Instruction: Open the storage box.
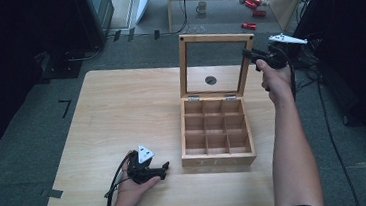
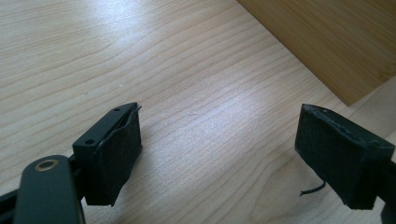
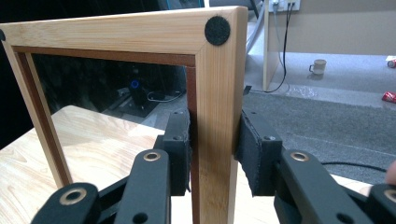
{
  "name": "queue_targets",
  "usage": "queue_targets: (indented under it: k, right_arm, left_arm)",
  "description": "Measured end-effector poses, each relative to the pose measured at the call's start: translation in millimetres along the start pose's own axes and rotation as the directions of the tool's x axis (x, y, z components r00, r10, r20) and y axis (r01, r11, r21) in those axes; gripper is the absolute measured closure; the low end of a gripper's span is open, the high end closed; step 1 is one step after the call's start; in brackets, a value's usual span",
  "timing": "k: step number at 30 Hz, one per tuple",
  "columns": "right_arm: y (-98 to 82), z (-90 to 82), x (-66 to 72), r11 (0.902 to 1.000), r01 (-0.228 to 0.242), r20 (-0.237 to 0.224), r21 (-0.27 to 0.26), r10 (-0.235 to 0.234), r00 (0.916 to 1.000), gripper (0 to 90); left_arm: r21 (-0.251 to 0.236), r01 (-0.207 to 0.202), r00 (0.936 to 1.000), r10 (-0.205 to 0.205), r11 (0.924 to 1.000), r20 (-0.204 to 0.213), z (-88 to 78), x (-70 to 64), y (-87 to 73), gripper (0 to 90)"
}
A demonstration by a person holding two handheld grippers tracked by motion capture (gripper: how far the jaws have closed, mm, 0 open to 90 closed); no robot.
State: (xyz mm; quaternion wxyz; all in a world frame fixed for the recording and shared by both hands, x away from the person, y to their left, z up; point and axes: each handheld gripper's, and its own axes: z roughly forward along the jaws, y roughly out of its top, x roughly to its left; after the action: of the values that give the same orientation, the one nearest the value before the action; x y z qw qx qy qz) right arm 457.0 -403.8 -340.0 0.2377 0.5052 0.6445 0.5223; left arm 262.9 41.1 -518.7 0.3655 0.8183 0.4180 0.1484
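Observation:
A wooden box (image 1: 216, 137) with several empty compartments stands on the table, its glass-paned lid (image 1: 215, 62) raised upright. My right gripper (image 1: 248, 54) is shut on the lid's right frame rail (image 3: 215, 102), one pad (image 3: 181, 140) on each face of the wood, just below the top corner with its black felt dot (image 3: 217, 30). My left gripper (image 1: 162, 169) rests low on the table to the left of the box's front, held in a hand. Its jaws stand open over bare wood, pads (image 2: 119, 149) wide apart, with the box's side wall (image 2: 327, 42) ahead of them.
The light wooden table (image 1: 121, 113) has free room to the left of the box. Beyond its far edge, on the grey floor, stand a mug (image 1: 201, 7), red cans (image 1: 253, 6) and a wooden frame leg (image 1: 169, 9). Cables trail at the right.

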Motion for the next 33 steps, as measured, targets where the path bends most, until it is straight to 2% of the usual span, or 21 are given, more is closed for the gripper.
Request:
queue_targets:
  k: [5,18,27,33]
  right_arm:
    - [2.7,5.3,-2.2,0.9998,-0.009,0.008,0.018,0.009,0.9999,67.0]
    - [3.5,11.5,-2.0,0.9991,-0.036,0.037,0.024,0.035,0.9987,66.9]
    - [3.0,14.0,-0.6,0.9986,-0.05,0.058,0.019,0.049,0.9971,66.7]
    - [1.4,9.8,1.2,0.9971,-0.076,0.049,0.001,0.076,0.9959,63.3]
  left_arm:
    - [0.001,-0.001,1.0,0.001,1.0,0.002,0.0,0.2,0.1,15.0]
    - [0.002,-0.004,1.0,0.004,1.0,0.004,0.0,0.2,0.1,15.0]
    - [0.001,-0.005,1.0,0.005,1.0,0.004,0.0,0.2,0.1,15.0]
    - [0.002,-0.004,1.0,0.004,1.0,0.003,0.1,-0.2,0.1,15.1]
